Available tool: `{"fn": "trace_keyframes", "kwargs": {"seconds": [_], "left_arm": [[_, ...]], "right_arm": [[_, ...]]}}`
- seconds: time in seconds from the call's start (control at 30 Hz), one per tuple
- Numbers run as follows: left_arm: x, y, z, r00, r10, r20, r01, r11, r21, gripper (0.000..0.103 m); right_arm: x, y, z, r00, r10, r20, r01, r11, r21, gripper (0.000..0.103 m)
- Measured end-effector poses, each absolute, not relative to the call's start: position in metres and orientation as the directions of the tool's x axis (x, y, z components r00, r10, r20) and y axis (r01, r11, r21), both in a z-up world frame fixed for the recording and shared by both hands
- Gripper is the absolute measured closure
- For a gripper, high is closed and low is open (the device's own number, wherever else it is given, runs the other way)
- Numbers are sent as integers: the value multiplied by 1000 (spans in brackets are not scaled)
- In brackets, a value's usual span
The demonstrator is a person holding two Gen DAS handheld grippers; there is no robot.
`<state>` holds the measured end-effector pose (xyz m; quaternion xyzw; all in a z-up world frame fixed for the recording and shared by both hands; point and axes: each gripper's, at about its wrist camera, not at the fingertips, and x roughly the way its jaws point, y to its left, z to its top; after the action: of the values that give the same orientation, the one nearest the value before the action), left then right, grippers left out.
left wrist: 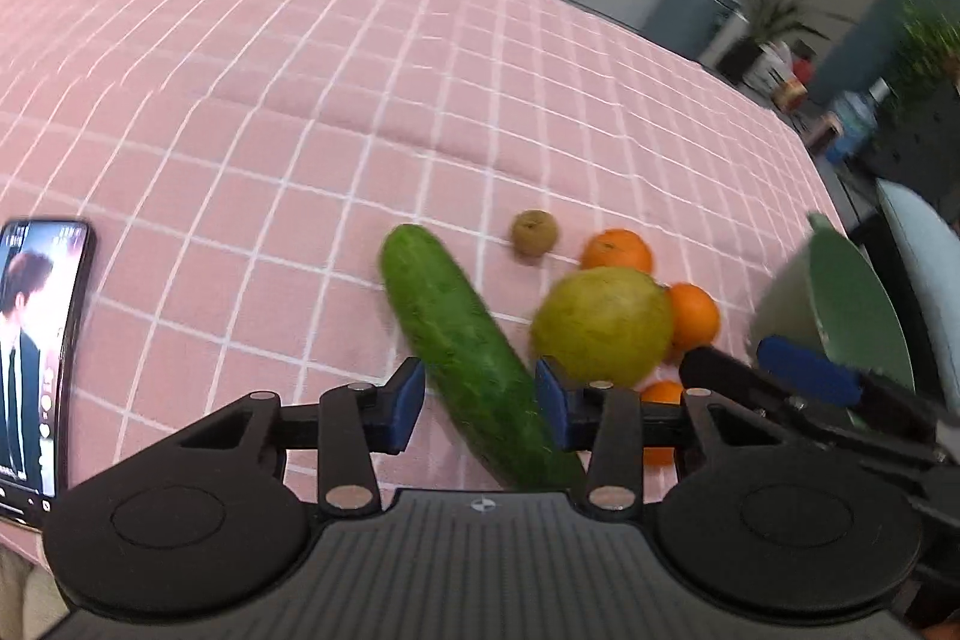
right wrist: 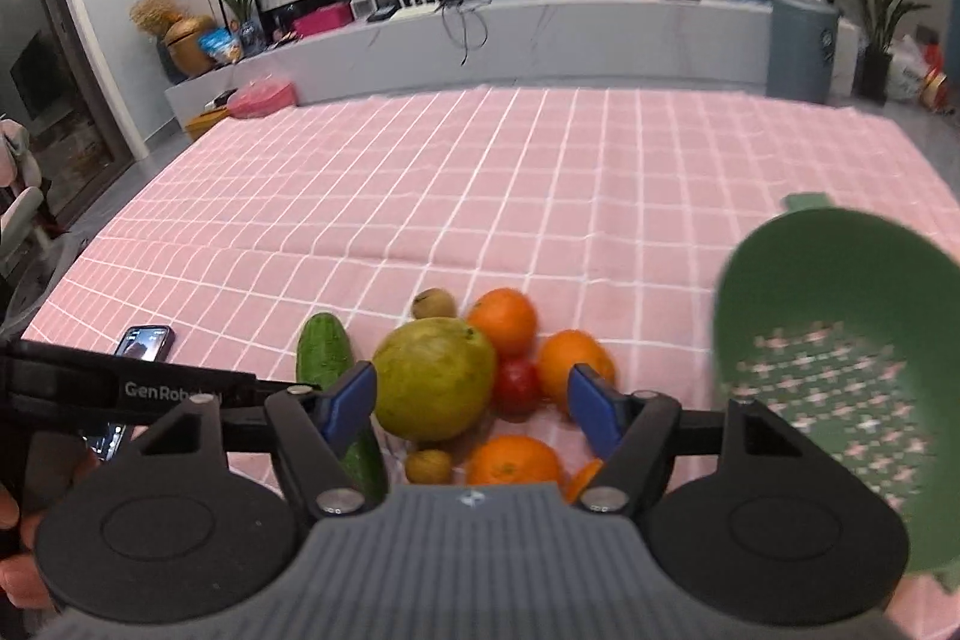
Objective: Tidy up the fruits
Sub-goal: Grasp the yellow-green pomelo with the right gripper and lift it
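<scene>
The cloth [right wrist: 540, 172] carries all the produce in one cluster at lower centre of both views. The colander [right wrist: 840, 376] is tilted at the right edge of the right wrist view, its open mouth facing left toward the cluster; whether it rests on the cloth or is held up cannot be told.

Key relation: the cucumber [left wrist: 468, 358] lies directly ahead of the left gripper [left wrist: 480, 400]. Its long axis runs diagonally in the left wrist view, from upper left to lower right. The near end passes between the two blue pads [left wrist: 408, 400], which stand apart with a gap on the left side of the cucumber, so the left gripper is released and grasps nothing. The left gripper is judged the nearer tool for the cucumber, and a roll of the wrist would be needed to set the pads square across the axis.

The pear [right wrist: 435, 379] sits just ahead of the right gripper [right wrist: 474, 400], at centre of the right wrist view, partly between the spread fingers. The right gripper is also released; contact with the pear cannot be told.

Three oranges [right wrist: 504, 319] lie around the pear, right and below. A tomato [right wrist: 516, 382] touches the pear on its right. Two kiwis [right wrist: 433, 304] lie above and below the pear.

A phone [left wrist: 36, 358] lies at the left edge of the left wrist view, well apart from the fruit
</scene>
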<state>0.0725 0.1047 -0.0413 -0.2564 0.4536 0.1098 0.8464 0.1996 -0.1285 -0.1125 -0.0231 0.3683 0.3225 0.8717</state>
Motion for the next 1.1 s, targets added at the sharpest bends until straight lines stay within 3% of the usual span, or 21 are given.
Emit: {"fn": "trace_keyframes", "kwargs": {"seconds": [0.6,0.67,0.7,0.83,1.1], "left_arm": [[80,131,-60,586,-116,-802,-485,742,-462,54],[81,130,-61,588,-117,-801,-481,745,-462,54],[82,130,-61,589,-118,-799,-480,745,-464,54],[82,130,-63,586,-114,-802,-486,742,-461,47],[80,130,-63,584,-106,-805,-493,742,-455,45]], "right_arm": [[218,-91,-143,440,587,-679,-596,757,268,35],[217,-88,-145,451,584,-675,-606,756,250,38],[216,-87,-145,462,578,-672,-607,759,235,45],[216,-88,-147,472,580,-664,-615,756,224,46],[208,-107,-126,515,580,-632,-619,761,194,47]]}}
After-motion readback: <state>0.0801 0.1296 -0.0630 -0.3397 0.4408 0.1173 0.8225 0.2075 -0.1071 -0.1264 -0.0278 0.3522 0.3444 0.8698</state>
